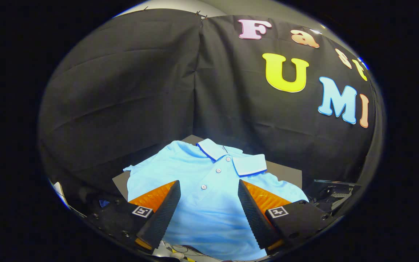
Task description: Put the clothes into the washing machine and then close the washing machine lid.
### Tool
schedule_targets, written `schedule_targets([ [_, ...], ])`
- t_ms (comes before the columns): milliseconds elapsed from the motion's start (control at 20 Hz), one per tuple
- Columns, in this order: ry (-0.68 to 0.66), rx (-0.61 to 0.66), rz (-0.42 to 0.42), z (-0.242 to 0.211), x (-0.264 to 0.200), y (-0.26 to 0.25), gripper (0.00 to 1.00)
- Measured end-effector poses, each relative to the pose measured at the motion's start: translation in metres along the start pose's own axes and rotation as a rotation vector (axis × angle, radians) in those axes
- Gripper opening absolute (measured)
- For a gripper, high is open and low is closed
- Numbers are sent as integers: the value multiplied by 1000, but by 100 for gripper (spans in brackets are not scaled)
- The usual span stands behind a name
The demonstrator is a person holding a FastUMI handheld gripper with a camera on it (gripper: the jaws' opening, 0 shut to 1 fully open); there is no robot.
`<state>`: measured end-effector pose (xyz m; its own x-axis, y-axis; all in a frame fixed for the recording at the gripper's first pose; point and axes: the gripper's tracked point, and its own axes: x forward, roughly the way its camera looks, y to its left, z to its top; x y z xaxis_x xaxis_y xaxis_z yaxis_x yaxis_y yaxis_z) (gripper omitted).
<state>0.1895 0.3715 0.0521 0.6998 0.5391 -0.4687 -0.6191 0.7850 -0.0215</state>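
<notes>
A light blue polo shirt [209, 196] lies spread flat on a dark grey board [286, 173], its collar with a dark trim line pointing away from me and three white buttons down the placket. My gripper [208, 185] hangs above the shirt's chest with its fingers wide apart. The fingers [166, 207] frame the button placket, and nothing is held between them.
The booth's black cloth wall [140, 91] rises close behind the board. Dark equipment [335, 193] sits to the right of the shirt, and a few small objects lie at the left near the board's corner.
</notes>
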Motion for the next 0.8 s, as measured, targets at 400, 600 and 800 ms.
schedule_targets([
  [400,135,33,33,-10,36,5,99],
  [600,209,-3,28,-26,49,4,99],
  [800,251,44,53,-34,54,6,98],
])
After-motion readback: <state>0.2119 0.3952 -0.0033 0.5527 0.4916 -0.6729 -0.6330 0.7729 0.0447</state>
